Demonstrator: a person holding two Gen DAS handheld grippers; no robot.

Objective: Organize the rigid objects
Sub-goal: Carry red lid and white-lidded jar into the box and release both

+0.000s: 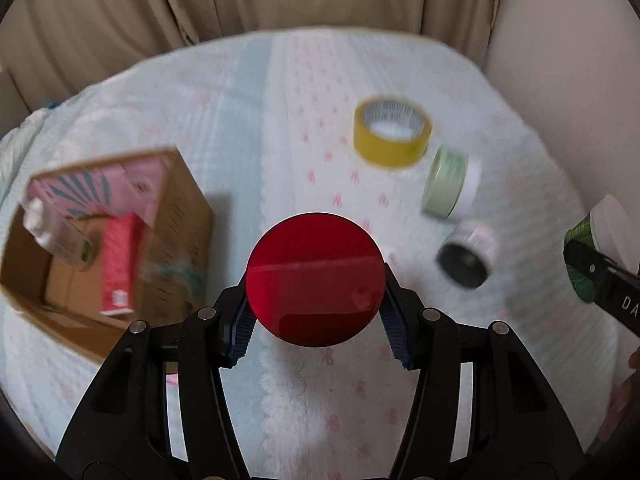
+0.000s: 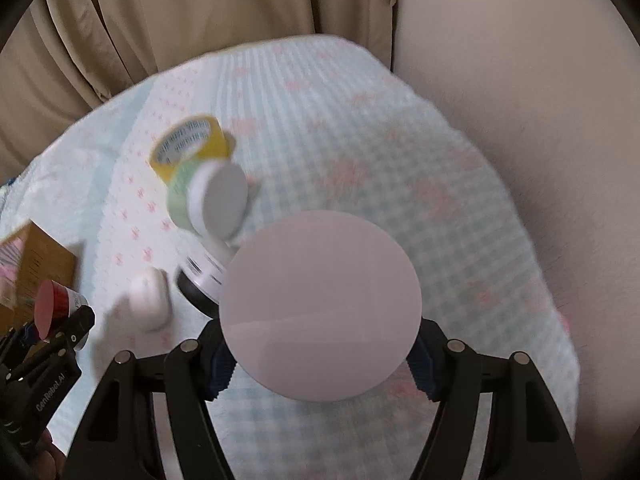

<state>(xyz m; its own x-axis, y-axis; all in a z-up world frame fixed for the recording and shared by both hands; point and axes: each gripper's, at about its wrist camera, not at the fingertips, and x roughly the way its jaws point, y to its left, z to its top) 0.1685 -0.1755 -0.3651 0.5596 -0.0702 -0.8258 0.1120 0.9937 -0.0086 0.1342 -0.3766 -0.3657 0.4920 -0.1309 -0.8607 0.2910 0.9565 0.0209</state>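
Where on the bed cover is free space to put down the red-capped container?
Bare cover lies between the cardboard box and the yellow tape roll, also toward the curtain. Crowded: around the green jar and black-capped jar.

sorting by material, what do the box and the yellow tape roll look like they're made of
The box looks like plain brown corrugated cardboard: matte, with thin folded walls. The yellow tape roll looks like glossy plastic packing tape wound on a printed core, probably paper, though blur leaves that open.
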